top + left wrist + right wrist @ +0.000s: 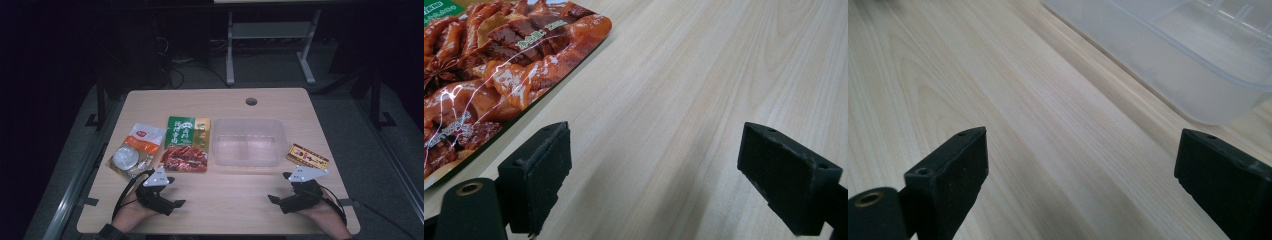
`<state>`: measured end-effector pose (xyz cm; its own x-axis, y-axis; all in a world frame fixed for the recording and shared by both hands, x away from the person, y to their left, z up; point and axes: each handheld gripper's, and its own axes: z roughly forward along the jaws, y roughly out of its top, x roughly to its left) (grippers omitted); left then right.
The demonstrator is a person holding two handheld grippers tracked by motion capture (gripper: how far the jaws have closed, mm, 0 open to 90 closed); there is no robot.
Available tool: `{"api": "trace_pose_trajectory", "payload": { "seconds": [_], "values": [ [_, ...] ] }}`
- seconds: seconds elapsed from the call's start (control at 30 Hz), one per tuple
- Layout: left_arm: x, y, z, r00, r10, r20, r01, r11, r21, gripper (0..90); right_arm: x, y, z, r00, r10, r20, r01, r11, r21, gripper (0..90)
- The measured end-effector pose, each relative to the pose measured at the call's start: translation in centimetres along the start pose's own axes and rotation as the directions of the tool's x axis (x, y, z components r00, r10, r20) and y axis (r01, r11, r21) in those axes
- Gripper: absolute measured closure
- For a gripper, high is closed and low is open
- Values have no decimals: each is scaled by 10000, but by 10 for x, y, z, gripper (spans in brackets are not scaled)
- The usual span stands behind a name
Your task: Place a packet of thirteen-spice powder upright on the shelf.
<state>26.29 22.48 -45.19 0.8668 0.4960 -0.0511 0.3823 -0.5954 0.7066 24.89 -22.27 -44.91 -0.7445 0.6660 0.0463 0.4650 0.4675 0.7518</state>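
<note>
Packing not yet begun. Clear container empty. Braised-meat pouch just left of container, white pouch farther left, yellow box right. Left gripper and right gripper near of container, jaws apart, holding nothing.

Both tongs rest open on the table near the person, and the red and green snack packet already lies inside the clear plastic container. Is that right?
Not quite. The high view shows the red and green snack packet lying on the table, left of the clear plastic container, not inside it. The left tongs and right tongs do rest open near the person.
</note>
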Motion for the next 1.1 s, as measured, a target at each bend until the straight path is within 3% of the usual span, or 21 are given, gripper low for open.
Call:
{"api": "trace_pose_trajectory", "payload": {
  "seconds": [0.37,0.5,0.73,0.8,0.87,0.9,1.1],
  "values": [
    [0,3,4,9999,-104,31,103,9999,100,138,-9,1,-7,9992,334,203,-338,9992,205,154],
    [1,5,4,10000,-18,52,17,9999,157,138,-15,0,-12,9988,417,270,-423,9988,234,235],
    [0,6,2,9999,108,95,-108,9999,3,138,-29,6,-22,9901,881,1089,-895,9960,75,551],
    [0,7,1,9999,116,80,-116,9999,-42,138,-38,11,-24,9856,1162,1226,-1167,9932,-33,712],
    [1,8,1,9998,187,120,-186,9998,-63,138,-41,12,-25,9837,1218,1324,-1224,9925,-41,764],
    [1,8,1,9997,180,136,-179,9998,-101,138,-50,14,-26,9793,1383,1476,-1379,9904,-130,877],
    [1,8,2,9996,238,154,-238,9997,-26,138,-73,18,-25,9662,1764,1879,-1750,9843,-245,899]
  ]
}}
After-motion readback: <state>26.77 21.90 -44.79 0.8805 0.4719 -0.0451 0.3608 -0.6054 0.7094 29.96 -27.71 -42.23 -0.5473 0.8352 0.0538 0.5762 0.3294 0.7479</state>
